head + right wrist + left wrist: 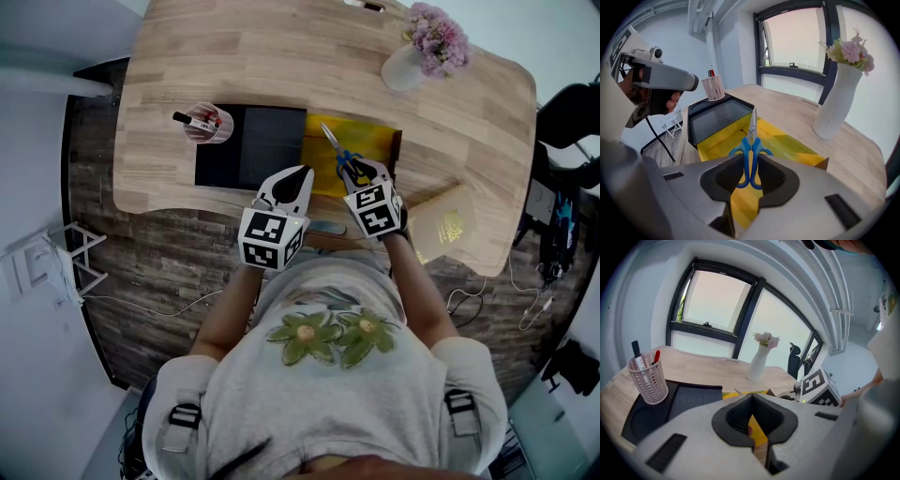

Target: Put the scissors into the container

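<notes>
Blue-handled scissors point(751, 149) sit clamped by the handles in the right gripper's point(749, 174) jaws, blades pointing away, over the yellow container point(715, 140) on the wooden table point(787, 112). The left gripper point(752, 420) hangs just beside it, jaws together, empty.

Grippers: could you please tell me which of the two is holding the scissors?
The right gripper: its fingers clamp the blue-handled scissors, while the left gripper is shut on nothing.
</notes>
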Tool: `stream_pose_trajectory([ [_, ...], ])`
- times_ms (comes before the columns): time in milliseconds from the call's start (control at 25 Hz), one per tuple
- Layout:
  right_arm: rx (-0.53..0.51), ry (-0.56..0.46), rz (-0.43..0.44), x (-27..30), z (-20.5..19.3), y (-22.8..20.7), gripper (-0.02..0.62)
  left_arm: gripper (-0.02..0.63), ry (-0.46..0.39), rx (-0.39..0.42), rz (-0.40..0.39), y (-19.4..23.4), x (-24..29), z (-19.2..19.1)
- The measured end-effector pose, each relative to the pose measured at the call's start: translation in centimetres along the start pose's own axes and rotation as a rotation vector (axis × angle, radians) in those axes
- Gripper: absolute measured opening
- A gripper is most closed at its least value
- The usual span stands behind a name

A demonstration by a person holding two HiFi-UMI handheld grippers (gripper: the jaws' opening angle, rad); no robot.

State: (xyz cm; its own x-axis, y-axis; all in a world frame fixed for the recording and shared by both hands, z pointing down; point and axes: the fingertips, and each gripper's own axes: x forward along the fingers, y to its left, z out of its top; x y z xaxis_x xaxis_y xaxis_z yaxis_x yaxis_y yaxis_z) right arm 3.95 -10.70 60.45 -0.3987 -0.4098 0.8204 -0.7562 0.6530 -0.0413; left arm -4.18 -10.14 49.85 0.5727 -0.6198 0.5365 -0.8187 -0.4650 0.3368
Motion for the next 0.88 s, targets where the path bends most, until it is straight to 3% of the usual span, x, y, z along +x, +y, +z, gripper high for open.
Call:
stream_pose_trajectory([
  [880, -0.022, 0.057, 0.013, 1.8, -0.8, -0.4, 0.091, 0.006, 0.006, -0.011, 0.014, 0.4, -0.1, -0.5],
])
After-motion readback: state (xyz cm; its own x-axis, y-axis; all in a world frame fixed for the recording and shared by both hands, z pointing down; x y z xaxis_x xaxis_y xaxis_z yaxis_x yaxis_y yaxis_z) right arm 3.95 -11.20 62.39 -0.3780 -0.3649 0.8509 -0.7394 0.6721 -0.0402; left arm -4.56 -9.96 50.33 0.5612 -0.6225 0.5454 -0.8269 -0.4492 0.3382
